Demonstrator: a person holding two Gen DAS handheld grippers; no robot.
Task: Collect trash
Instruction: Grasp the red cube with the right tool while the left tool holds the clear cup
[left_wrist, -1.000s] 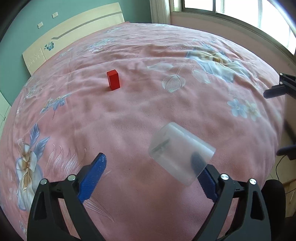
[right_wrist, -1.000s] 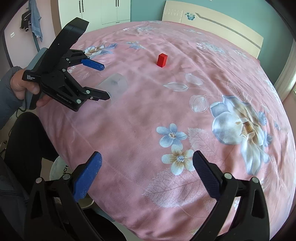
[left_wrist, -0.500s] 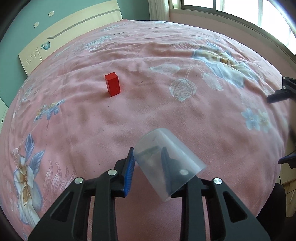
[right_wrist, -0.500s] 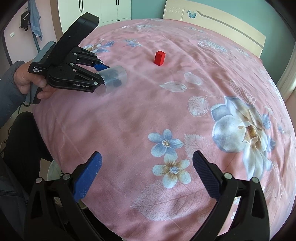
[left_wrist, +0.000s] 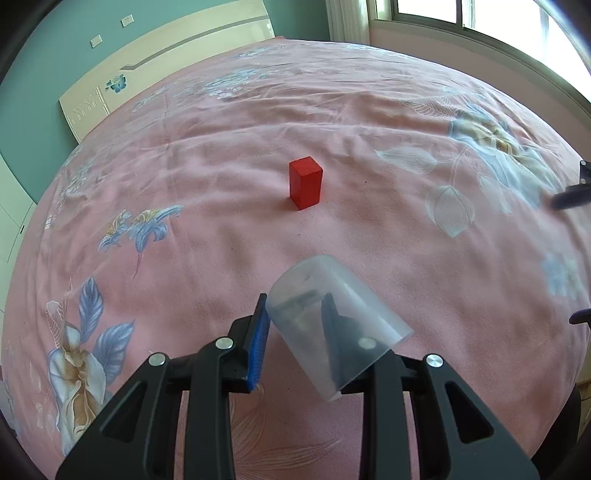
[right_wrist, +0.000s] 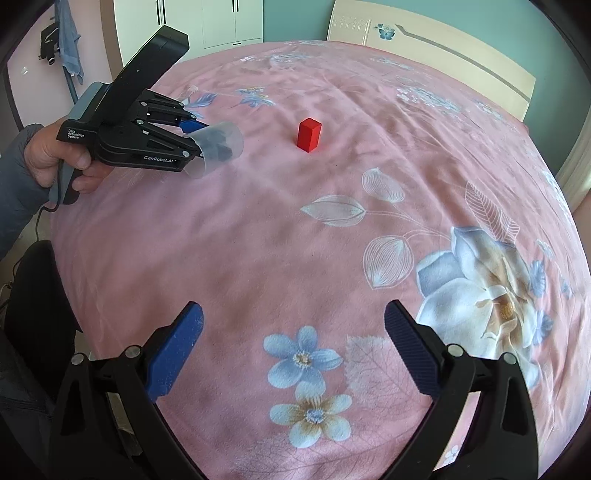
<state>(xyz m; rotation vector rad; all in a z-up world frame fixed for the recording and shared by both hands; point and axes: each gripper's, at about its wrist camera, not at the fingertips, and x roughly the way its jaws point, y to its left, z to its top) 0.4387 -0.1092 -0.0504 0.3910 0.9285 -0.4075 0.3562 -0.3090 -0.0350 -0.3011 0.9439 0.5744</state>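
Left gripper (left_wrist: 295, 321), open a second ago, now pinches the seemingly translucent cup (left_wrist: 332, 328); right gripper (right_wrist: 293, 343) stays open.

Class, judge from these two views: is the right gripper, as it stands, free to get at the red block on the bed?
Probably yes: the right gripper is open and empty, and only bare pink bedspread lies between it and the red block.

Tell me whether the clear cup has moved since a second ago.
Yes. In the right wrist view the clear cup has moved closer to the red block.
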